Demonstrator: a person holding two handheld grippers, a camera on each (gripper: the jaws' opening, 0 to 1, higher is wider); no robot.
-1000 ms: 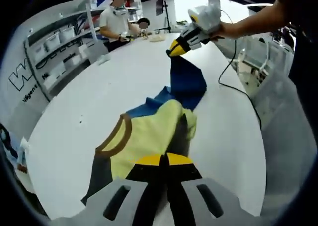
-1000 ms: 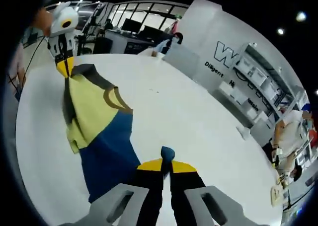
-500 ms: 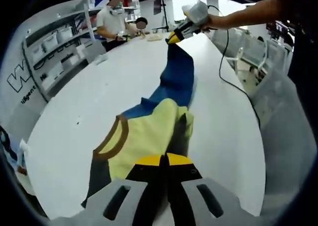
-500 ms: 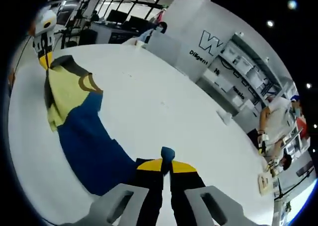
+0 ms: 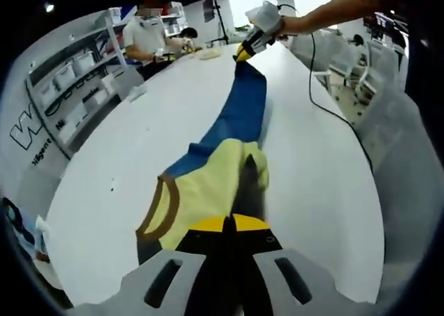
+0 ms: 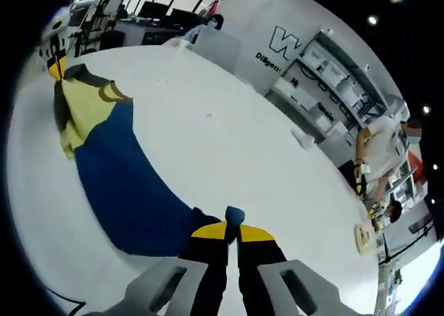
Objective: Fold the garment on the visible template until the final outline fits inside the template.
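A yellow and blue garment (image 5: 222, 156) with a brown neck trim lies stretched along the white table (image 5: 125, 142). My left gripper (image 5: 229, 224) is shut on its yellow end, close to the camera. At the far end, my right gripper (image 5: 243, 52) is shut on the blue end, held by a person's hand. In the right gripper view, the blue part of the garment (image 6: 132, 198) runs from my right gripper (image 6: 232, 227) up to the yellow top, where the left gripper (image 6: 55, 67) pinches it. The cloth is pulled out long between the two grippers.
Shelves with bins (image 5: 62, 80) stand along the left side. A person (image 5: 149, 38) works at the table's far end near some light objects (image 5: 208, 52). A black cable (image 5: 319, 101) trails along the table's right edge. Another person (image 6: 378, 149) stands by the shelves (image 6: 326, 73).
The right gripper has pulled the blue end farther away from the left gripper, so the bunched garment is now stretched straight and flatter along the table. Both stayed shut.
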